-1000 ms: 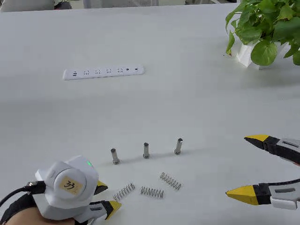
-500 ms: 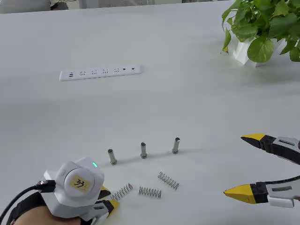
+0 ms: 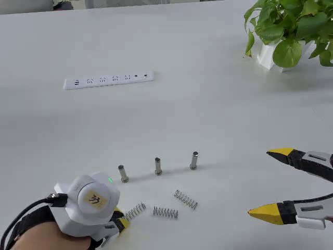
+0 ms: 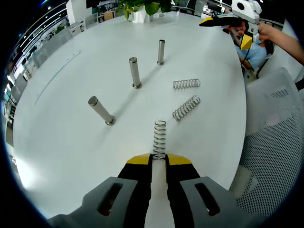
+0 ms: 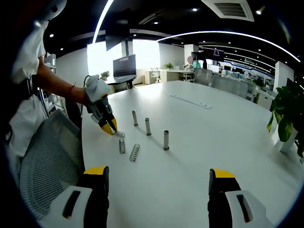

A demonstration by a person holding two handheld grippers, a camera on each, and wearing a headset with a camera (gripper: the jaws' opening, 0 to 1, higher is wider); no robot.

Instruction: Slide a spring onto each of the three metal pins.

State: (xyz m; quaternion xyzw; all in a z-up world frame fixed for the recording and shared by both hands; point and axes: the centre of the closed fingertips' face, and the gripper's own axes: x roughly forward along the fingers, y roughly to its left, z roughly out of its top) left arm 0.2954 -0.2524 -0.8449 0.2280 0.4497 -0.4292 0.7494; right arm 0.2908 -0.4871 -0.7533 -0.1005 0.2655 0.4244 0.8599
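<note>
the left gripper [image 4: 159, 157] pinches the near end of the nearest spring [image 4: 159, 137], lying flat on the table [image 3: 208, 104] before the three upright pins [image 3: 157, 165], so it can be lifted by one end; the right gripper [image 3: 259, 182] hovers spread wide, well apart, i think to steady a pin.

The left white-bodied, black-jawed, yellow-tipped gripper [image 4: 159, 158] is held low, its jaws drawn to a thin slit that nips the near end of a small steel coil spring [image 4: 160, 137] (a black strap wraps that wrist). The matching right gripper [image 3: 261, 182] hovers level, jaws spread wide.
</note>
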